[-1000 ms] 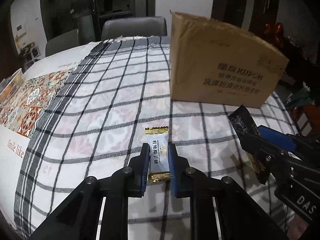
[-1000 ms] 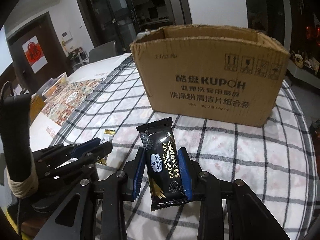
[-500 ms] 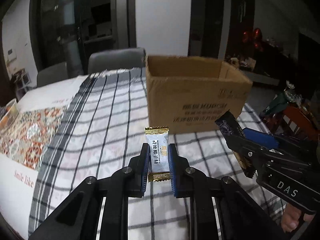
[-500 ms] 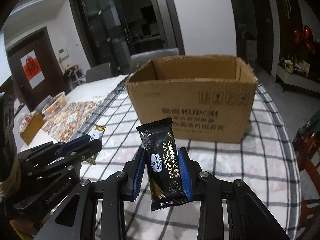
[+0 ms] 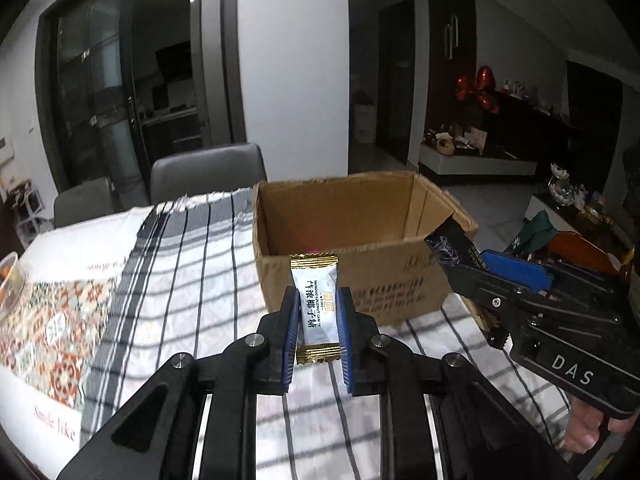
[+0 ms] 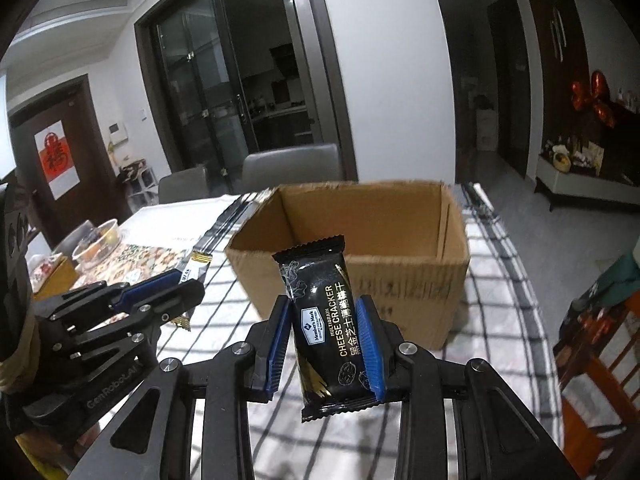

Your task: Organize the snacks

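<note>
Black wrapper [image 6: 320, 320] reads "CHEESE CRACKER"; right gripper [image 5: 476, 276] reads "DAS".

We see a white candy wrapper [image 5: 318, 304] with gold ends, a black cracker packet [image 6: 324, 320], a brown cardboard box [image 5: 360, 248] and a white tablecloth [image 5: 192, 280] with black checks.

The open brown cardboard box [image 5: 360, 216] hid its own floor behind its near wall; a small pink speck [image 5: 315, 249] inside was too small to identify
</note>
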`<state>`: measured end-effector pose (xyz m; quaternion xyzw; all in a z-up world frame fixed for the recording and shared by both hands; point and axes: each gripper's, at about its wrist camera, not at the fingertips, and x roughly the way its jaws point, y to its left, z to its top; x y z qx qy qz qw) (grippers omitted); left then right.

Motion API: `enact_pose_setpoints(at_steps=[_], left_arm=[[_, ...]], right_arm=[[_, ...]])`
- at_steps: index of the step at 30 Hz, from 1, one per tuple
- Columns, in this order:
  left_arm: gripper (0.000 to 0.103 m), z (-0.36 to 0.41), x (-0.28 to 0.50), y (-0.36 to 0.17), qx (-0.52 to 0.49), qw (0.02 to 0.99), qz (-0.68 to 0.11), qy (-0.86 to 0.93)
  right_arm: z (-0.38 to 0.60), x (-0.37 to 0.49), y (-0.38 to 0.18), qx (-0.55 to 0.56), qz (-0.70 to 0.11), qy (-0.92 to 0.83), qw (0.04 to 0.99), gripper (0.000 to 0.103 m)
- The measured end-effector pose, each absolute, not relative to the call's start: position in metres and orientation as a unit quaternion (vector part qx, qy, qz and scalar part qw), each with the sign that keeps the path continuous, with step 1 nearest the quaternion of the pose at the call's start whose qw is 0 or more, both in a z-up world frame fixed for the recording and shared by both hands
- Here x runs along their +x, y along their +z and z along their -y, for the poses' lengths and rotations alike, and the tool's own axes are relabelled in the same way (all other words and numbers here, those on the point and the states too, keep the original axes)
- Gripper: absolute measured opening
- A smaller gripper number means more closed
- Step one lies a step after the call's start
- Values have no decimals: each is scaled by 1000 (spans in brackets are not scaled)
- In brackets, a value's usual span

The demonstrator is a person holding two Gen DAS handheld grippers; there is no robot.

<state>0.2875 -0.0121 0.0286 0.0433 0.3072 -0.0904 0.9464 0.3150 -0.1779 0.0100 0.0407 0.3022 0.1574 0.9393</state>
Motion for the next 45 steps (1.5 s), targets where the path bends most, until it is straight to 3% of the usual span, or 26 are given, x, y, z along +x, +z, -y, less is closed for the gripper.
enact_pose_setpoints(at_steps=[12,22,24,25,26,34,37,40,42,45], left_arm=[[19,24,343,55,68,950,-284,-107],[21,32,396,44,77,947,-293,-110],[32,34,403,41,77,944,-300,-113],[37,34,404,41,75,944,-300,-112],[38,33,405,40,75,946,-297,-105],[53,23,382,38,65,950,-298,-73],[63,19,362,42,57,952,-295,-59],[66,16,340,46,57,953,-293,-55],[72,14,324,51,61,955,-286,-47],[81,11,297,60,61,961,-267,-36]], right_arm=[[182,369,43,24,-268,154,951,34],[188,417,34,15,-278,142,950,35],[191,426,28,14,-289,134,948,38],[193,428,27,16,-293,130,947,45],[193,430,26,18,-294,127,947,49],[199,408,22,10,-296,100,950,49],[199,387,25,8,-291,95,952,58],[201,366,29,8,-288,92,953,58],[203,350,34,9,-283,88,955,58],[205,327,41,9,-275,77,958,69]])
